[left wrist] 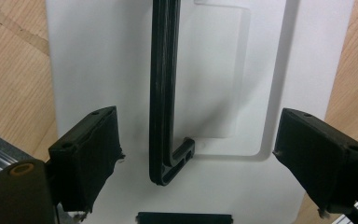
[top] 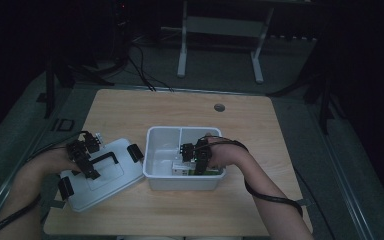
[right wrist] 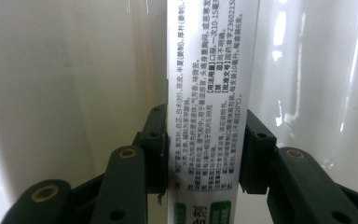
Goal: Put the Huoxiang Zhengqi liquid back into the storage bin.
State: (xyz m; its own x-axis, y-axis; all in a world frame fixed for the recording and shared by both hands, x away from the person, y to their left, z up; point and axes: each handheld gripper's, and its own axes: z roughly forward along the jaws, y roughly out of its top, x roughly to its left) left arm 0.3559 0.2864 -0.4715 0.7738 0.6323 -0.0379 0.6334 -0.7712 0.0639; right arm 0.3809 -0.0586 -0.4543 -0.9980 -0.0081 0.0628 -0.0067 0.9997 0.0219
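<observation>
Hands came in from the bottom of the high view, one on each side of the wooden table (top: 240, 210). At the left, the left gripper (top: 82, 157) hovered over the white lid (top: 100, 177), which lay flat on the tabletop just beside the white bin (top: 152, 155). At the right, the right gripper (top: 195, 155) reached down inside that bin, at its near wall, where the green-and-white medicine box (top: 180, 169) sat.

Left gripper view next: the jaws stood spread wide on either side of the lid's black handle (left wrist: 164, 93), which ran up between them. Neither pad touched it, so nothing was held.

Right gripper view: the medicine box (right wrist: 212, 84) stood upright between the pads (right wrist: 156, 149), its printed face toward the camera and the glossy bin walls behind it. The pads sat flush against its two long edges, so the jaws looked pinched on the box, though lightly by the look of it.

The step in hand appeared to be setting the box down inside the bin. Done well, it would mean letting the carton's bottom rest on the bin floor before easing the jaws apart, opening evenly so neither pad drags it over, then lifting straight up clear of the near wall. A thin carton like this would likely tip if released tilted.
</observation>
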